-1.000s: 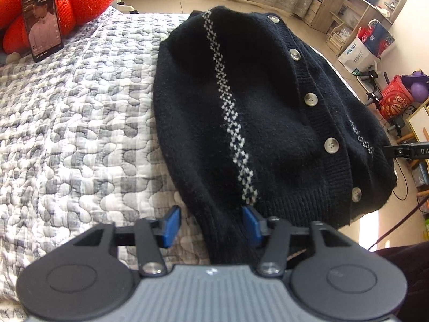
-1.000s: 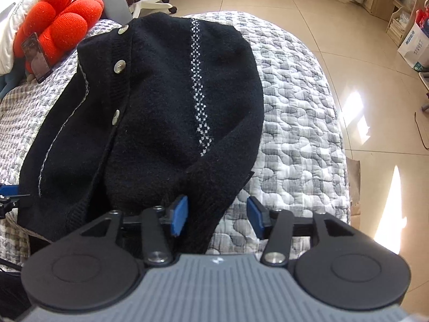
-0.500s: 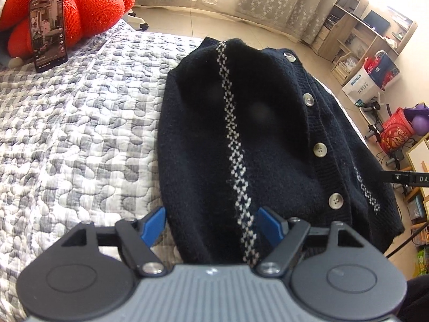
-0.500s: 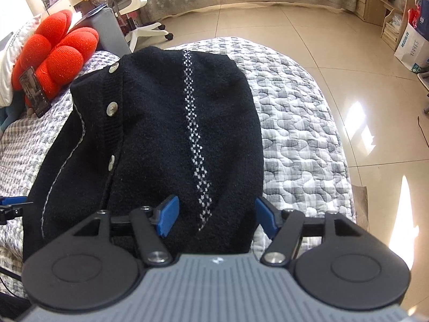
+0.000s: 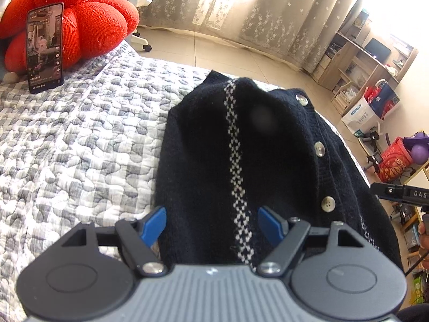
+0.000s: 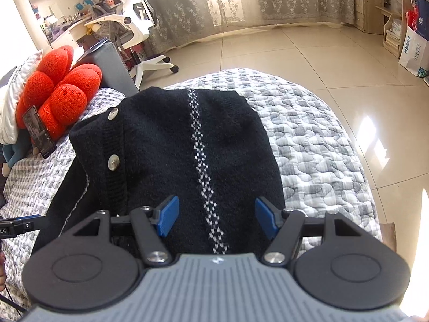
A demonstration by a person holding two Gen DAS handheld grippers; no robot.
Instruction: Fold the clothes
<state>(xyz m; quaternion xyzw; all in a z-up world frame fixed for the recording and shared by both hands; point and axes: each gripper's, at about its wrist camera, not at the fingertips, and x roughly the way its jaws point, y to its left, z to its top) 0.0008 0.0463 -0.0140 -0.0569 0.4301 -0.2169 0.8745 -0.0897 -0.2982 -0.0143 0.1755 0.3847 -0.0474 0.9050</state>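
Observation:
A black knit cardigan (image 5: 268,161) with a white checked stripe and pale buttons lies flat on the quilted bed (image 5: 80,147). My left gripper (image 5: 211,225) hovers over the cardigan's near left part. It is open: its blue pads (image 5: 154,225) stand wide apart, and the stripe runs between them, untouched. My right gripper (image 6: 217,217) is open too, above the near right part of the cardigan (image 6: 174,147), with its blue pads (image 6: 167,214) clear of the cloth. Each gripper's tip shows at the edge of the other's view.
A red flower cushion (image 5: 88,24) with a phone (image 5: 44,47) leaning on it sits at the bed's far left. The bed's right edge (image 6: 348,161) drops to a tiled floor (image 6: 308,51). A white office chair (image 6: 136,24), shelves and bags (image 5: 375,104) stand beyond.
Both grippers' jaws have spread wider. Both have drawn back toward the cardigan's near end and tipped up, so more of the room shows. The cardigan lies as before.

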